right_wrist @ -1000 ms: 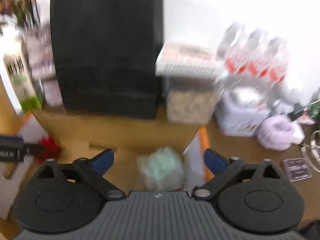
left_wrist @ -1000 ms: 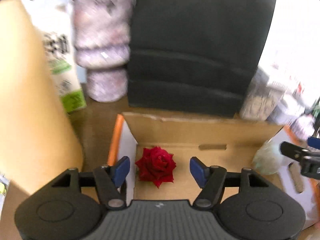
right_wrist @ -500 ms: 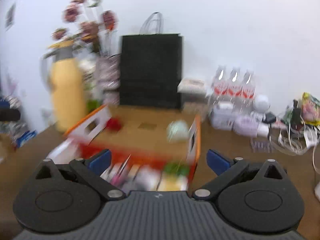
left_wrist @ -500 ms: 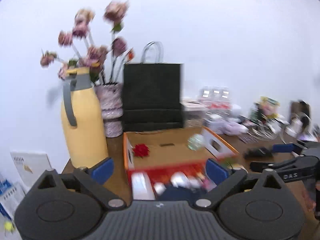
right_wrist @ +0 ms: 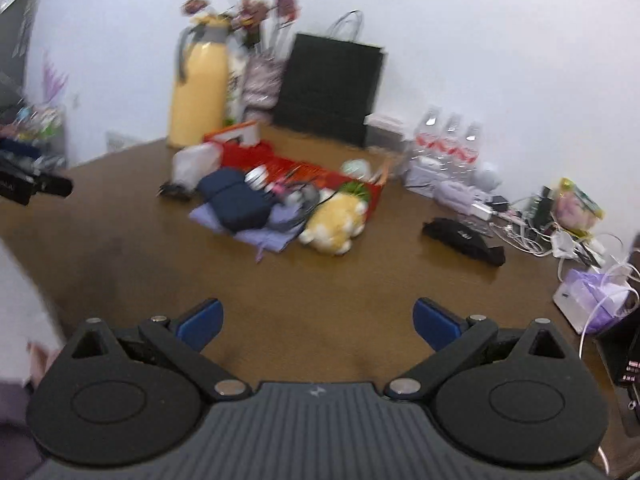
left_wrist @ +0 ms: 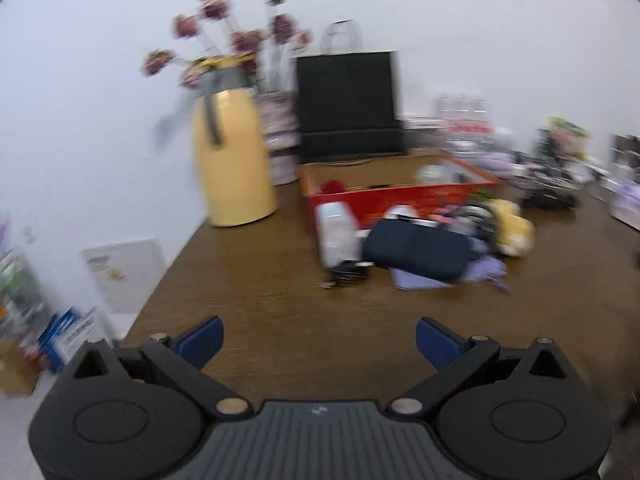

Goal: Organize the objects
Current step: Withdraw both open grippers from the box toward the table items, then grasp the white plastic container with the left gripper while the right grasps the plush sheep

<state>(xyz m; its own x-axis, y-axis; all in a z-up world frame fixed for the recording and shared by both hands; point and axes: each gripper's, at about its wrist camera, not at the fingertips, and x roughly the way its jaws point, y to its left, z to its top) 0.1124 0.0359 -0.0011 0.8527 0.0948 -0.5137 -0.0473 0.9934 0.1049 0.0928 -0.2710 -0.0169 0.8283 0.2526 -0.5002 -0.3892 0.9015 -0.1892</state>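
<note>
Scattered small objects (left_wrist: 420,240) heaped before an orange-edged cardboard box (left_wrist: 392,184) on a brown wooden table (left_wrist: 280,320), white wall (left_wrist: 480,20) behind. Both left gripper (left_wrist: 319,340) and right gripper (right_wrist: 318,320) spread wide, empty.

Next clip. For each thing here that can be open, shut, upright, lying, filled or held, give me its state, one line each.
Left gripper: jaws wide open, nothing between them.
Right gripper: jaws wide open, nothing between them.
Cardboard box: open, a red rose and a pale green ball inside.
Yellow jug: upright, lid on.
Black paper bag: upright.
Plush toy: lying outside the box.
Dark blue pouch: lying flat.
Water bottles: upright.
</note>
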